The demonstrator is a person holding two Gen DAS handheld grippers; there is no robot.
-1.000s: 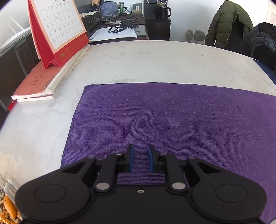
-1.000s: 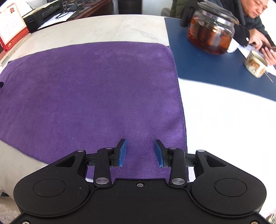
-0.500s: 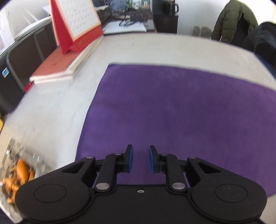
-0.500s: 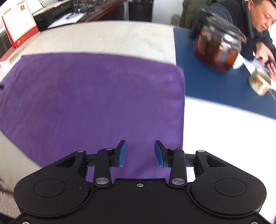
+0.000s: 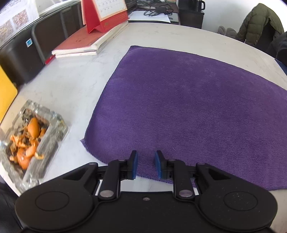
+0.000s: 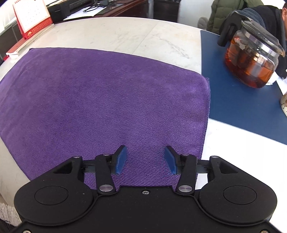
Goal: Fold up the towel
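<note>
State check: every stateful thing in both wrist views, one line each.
towel: spread flat on the table, unfolded, not gripped
left gripper: jaws narrowly apart above the towel's near edge, holding nothing
right gripper: jaws opening, above the towel near its right edge, pads off the cloth
glass teapot: upright on the blue mat, lid on, holding dark tea
glass ashtray: full of orange peel
desk calendar: standing

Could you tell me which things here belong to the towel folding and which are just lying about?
For the job:
purple towel
left tongs, jaws apart over its near edge
right tongs, jaws opening above it

Lying about:
glass ashtray of orange peel
red desk calendar
notebooks
glass teapot
blue mat
</note>
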